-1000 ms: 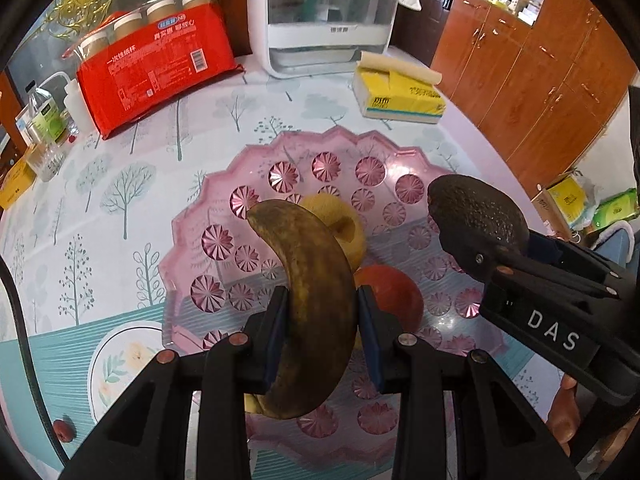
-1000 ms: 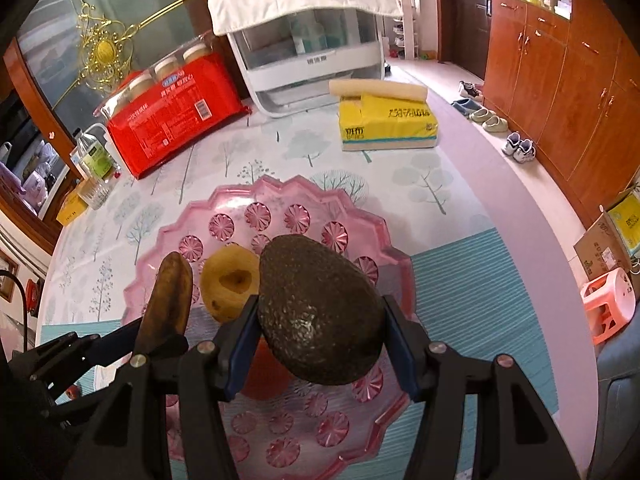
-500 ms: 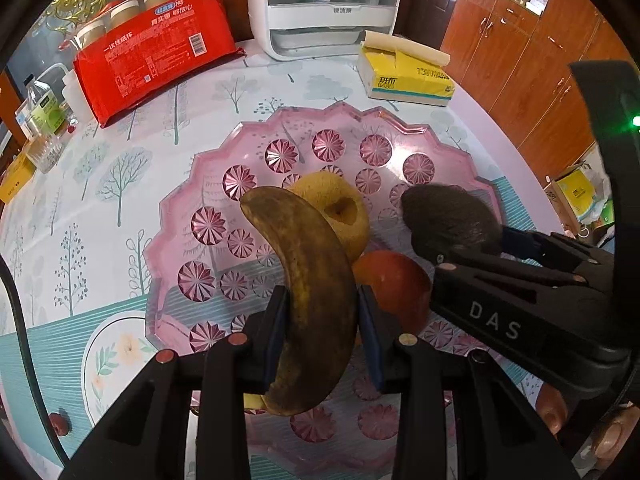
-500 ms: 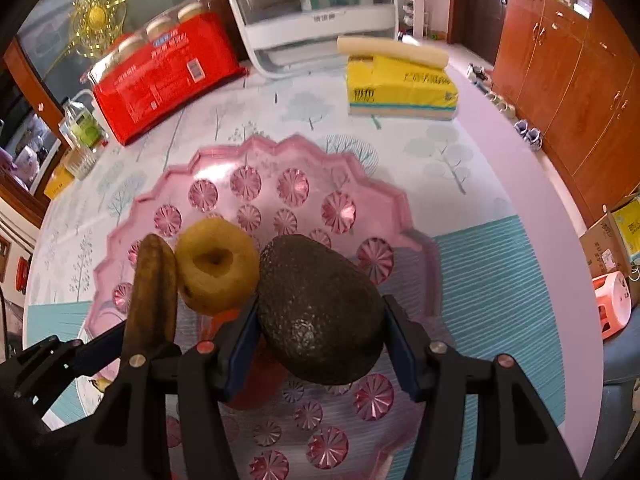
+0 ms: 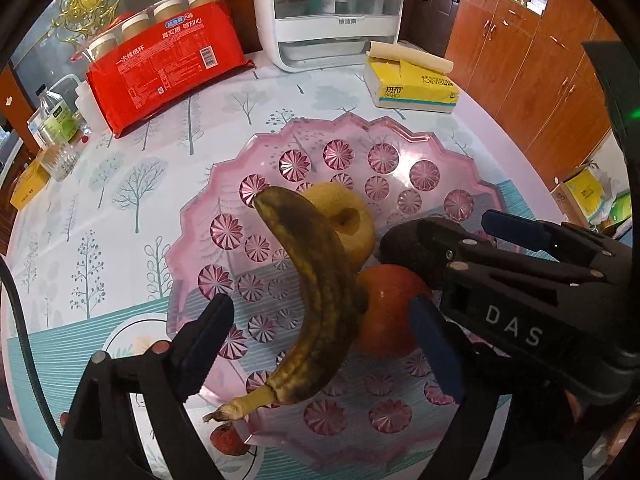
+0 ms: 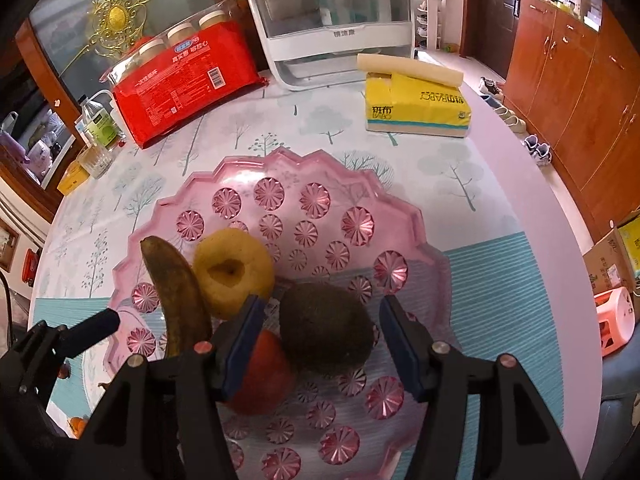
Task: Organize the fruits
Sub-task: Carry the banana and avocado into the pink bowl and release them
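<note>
A pink scalloped plate [image 5: 400,148] [image 6: 288,168] holds a yellow pear [image 5: 340,208] [image 6: 232,268], a red fruit [image 5: 388,312] [image 6: 260,376], a brown overripe banana [image 5: 316,292] [image 6: 176,292] and a dark avocado [image 6: 324,328] [image 5: 404,242]. My left gripper [image 5: 324,344] is open, its pads apart on either side of the banana, which lies on the plate against the pear and red fruit. My right gripper [image 6: 320,344] is open around the avocado, which rests on the plate. The right gripper [image 5: 512,280] also shows in the left wrist view.
A red pack of paper cups [image 5: 168,76] [image 6: 188,80], a white appliance [image 5: 332,20] [image 6: 332,28] and a yellow tissue box [image 5: 412,84] [image 6: 416,108] stand at the back. Bottles and a glass [image 5: 56,132] sit at far left. A small red fruit [image 5: 224,438] lies beside the plate's near rim.
Both grippers lowered toward the plate and opened. The banana and the avocado left the jaws and now lie on the plate.
</note>
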{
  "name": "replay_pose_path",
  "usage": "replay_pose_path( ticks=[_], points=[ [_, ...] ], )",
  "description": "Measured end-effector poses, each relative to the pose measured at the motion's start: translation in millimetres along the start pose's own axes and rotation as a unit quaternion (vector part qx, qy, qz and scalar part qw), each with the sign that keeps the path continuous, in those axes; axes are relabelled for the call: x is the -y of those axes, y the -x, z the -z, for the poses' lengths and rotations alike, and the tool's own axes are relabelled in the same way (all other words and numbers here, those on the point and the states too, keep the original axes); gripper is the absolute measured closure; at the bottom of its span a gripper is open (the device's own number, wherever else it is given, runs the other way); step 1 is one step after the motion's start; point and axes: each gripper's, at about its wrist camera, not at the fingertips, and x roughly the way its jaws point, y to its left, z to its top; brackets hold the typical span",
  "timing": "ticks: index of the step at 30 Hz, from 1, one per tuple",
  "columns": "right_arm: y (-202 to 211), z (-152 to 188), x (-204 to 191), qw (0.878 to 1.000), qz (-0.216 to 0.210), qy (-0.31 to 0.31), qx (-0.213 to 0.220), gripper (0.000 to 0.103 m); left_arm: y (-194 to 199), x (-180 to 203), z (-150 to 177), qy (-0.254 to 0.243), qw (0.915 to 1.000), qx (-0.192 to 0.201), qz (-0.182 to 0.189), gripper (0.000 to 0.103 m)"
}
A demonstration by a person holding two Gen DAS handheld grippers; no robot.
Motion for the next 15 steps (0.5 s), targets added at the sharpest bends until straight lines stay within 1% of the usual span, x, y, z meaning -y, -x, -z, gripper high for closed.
replay_pose_path(
  ticks=[6, 12, 15],
  points=[
    [4.2, 3.6, -0.7, 1.0, -0.003, -0.002, 0.0, 0.042, 2.9, -2.1, 4.3, 0.002, 1.0, -0.009, 0.002, 0.014],
    [10.8, 6.8, -0.9, 1.0, -0.006, -0.003, 0.004, 0.042, 13.2, -0.8, 8.8, -0.003, 1.0, 0.001, 0.008, 0.014],
    [13.2, 9.4, -1.3, 1.0, -0.006, -0.004, 0.004, 0.042, 17.2, -2.5, 10.3, 0.001, 0.9999, 0.0, 0.012, 0.014]
  ],
)
